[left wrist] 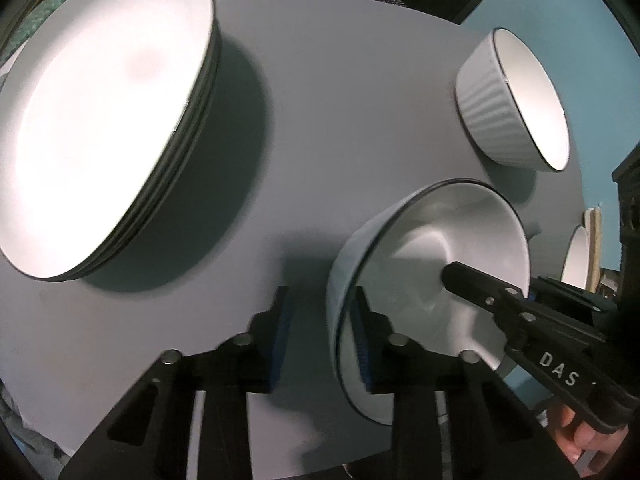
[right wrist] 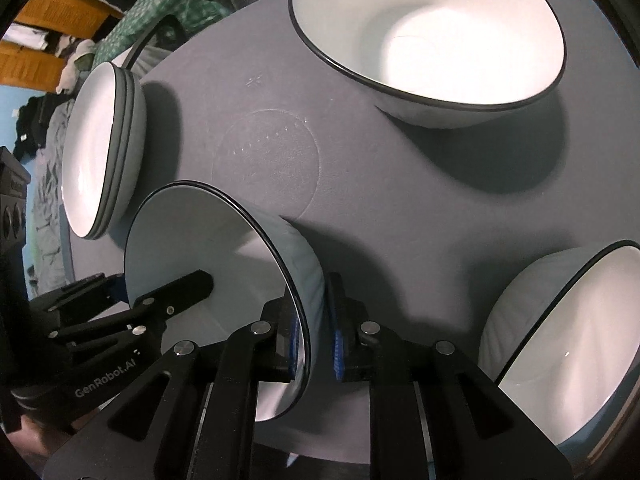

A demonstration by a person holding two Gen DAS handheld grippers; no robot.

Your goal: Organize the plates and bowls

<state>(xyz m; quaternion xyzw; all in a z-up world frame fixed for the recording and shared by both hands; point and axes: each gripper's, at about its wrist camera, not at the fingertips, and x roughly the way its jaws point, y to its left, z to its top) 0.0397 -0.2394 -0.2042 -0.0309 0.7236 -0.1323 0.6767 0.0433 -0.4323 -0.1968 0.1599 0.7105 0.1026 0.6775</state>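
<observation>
A small white bowl (right wrist: 224, 280) with a dark rim is found at the near edge of the grey worktop (right wrist: 360, 184), tilted steeply, its opening turned toward the left side. It is held at two places on its rim. The right gripper (right wrist: 314, 344) is clenched on the wall of this bowl, one blue pad inside and one outside, so that the wall is pinched between them. In the left wrist view the same small white bowl (left wrist: 424, 264) is straddled by the left gripper (left wrist: 322, 336): its right pad lies inside the rim and its left pad stands well apart from the outer wall, so this gripper is judged released and not yet bearing load. The two-sided hold is judged to serve a steady lift and transfer, the steep tilt being a result of the rim pinch on one side.

A stack of plates (left wrist: 104, 120) rests on the far left of the worktop, already gathered. A ribbed bowl (left wrist: 508, 104) sits apart on the right side. A large bowl (right wrist: 432, 40) stands upright at the far side, and another bowl (right wrist: 560, 344) lies at the near right, close to the worktop edge. Nesting the bowls is judged to remain outstanding. A slip of the tilted bowl from the single clenched pinch is noted as the chief risk.
</observation>
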